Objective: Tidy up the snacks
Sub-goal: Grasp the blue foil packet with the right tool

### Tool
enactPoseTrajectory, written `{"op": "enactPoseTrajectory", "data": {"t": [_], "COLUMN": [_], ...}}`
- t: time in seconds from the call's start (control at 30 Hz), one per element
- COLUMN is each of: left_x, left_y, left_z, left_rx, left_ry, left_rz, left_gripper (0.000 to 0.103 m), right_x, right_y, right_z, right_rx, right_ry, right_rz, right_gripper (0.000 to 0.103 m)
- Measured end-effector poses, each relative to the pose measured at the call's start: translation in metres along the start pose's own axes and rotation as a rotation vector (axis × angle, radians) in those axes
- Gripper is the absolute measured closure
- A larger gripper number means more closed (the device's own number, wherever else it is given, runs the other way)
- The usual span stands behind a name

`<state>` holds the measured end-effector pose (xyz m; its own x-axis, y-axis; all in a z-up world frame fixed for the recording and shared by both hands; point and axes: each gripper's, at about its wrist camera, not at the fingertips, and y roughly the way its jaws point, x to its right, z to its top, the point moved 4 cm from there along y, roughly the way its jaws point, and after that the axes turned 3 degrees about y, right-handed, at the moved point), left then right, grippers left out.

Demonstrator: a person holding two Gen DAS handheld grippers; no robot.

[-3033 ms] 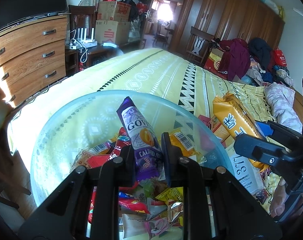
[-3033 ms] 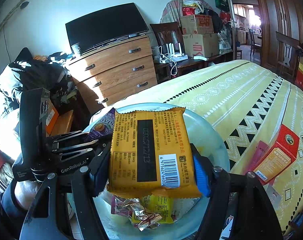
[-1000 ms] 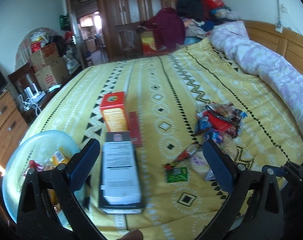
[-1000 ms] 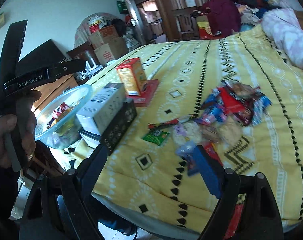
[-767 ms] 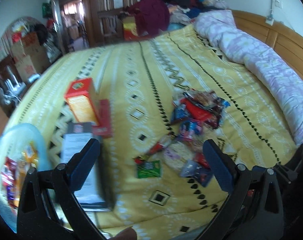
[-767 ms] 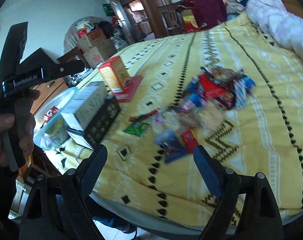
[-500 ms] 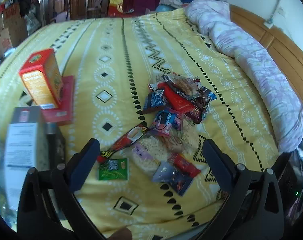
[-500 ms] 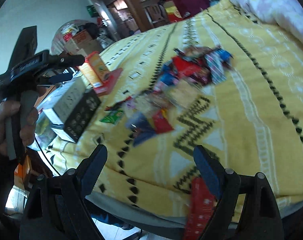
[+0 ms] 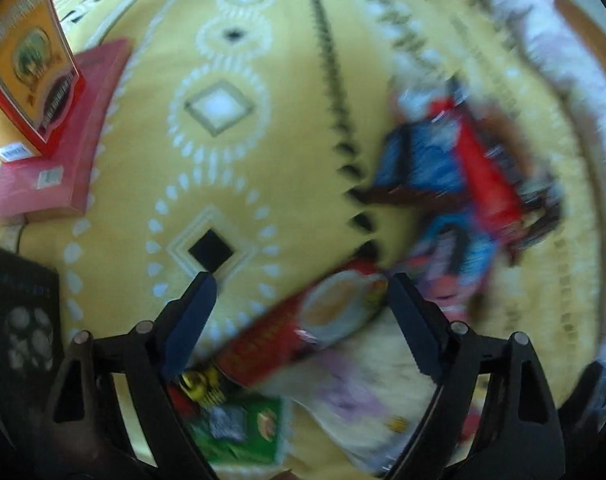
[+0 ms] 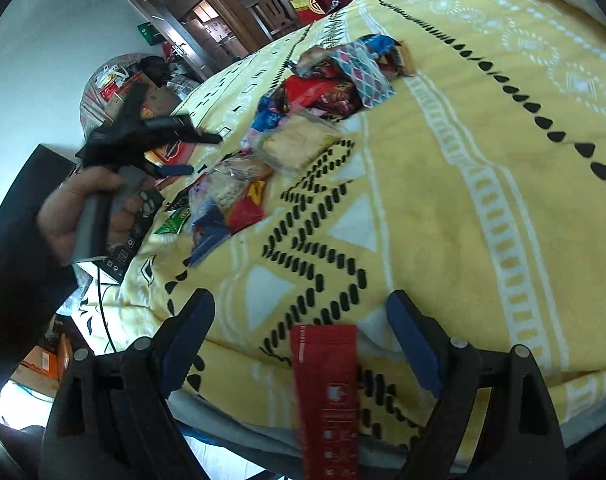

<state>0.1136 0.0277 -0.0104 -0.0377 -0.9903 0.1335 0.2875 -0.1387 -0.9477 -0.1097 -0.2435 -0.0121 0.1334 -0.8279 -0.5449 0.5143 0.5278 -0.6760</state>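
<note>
Lying slantwise, long red sachet [image 9: 303, 332] printed with a cup, blurred

Bed [image 10: 483, 184] under a yellow patterned cover. Heaped mid-bed, a pile of snack packets [image 10: 303, 120]; near the edge, a red sachet [image 10: 327, 392]. Further left, a flat pink-red box [image 9: 51, 160], an orange carton [image 9: 23, 64] upright on it, and a black box [image 9: 23, 312].

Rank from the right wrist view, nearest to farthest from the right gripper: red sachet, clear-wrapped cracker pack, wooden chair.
1. red sachet: lying between the open fingers of the right gripper, at the bed's near edge.
2. clear-wrapped cracker pack: mid-bed, in the snack pile, up and left.
3. wooden chair: beyond the bed's far end, near the doorway.
</note>
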Motion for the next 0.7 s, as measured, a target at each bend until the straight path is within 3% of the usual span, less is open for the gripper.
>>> {"op": "enactPoseTrajectory", "data": {"t": [0.07,0.1,0.17,0.23,0.27,0.37,0.47,0.6,0.7], "left_x": [0.006,0.015,0.029,0.032,0.030,0.027,0.031,0.013,0.007], "left_y": [0.002,-0.003,-0.012,-0.033,-0.043,-0.076,-0.083,-0.097,-0.107], "left_z": [-0.013,-0.024,-0.045,-0.063,-0.068,-0.079,-0.087,-0.078,-0.071], "left_rx": [0.000,-0.012,-0.073,-0.051,-0.020,0.100,0.073,0.147,0.163], "left_ry": [0.048,0.080,0.106,0.109,0.097,0.124,0.118,0.048,0.026], "left_rz": [0.022,-0.008,-0.145,-0.211,-0.225,-0.172,-0.201,-0.195,-0.226], "left_gripper": [0.016,0.016,0.020,0.031,0.031,0.029,0.028,0.028,0.026], "right_x": [0.003,0.002,0.000,-0.001,-0.002,-0.006,-0.014,-0.031,-0.065], "right_y": [0.001,0.002,0.002,0.000,0.000,0.000,0.003,0.008,0.019], "right_z": [0.000,0.001,0.002,0.002,0.003,0.008,0.015,0.020,0.021], "right_rx": [-0.001,-0.002,0.000,0.004,0.006,0.019,0.018,0.014,-0.019], "right_ry": [-0.001,-0.003,-0.015,-0.023,-0.026,-0.040,-0.060,-0.120,-0.293], "right_rz": [0.005,0.004,0.000,-0.002,-0.002,0.004,0.012,0.037,0.084], "right_gripper": [0.013,0.013,0.013,0.013,0.013,0.013,0.013,0.013,0.013]}}
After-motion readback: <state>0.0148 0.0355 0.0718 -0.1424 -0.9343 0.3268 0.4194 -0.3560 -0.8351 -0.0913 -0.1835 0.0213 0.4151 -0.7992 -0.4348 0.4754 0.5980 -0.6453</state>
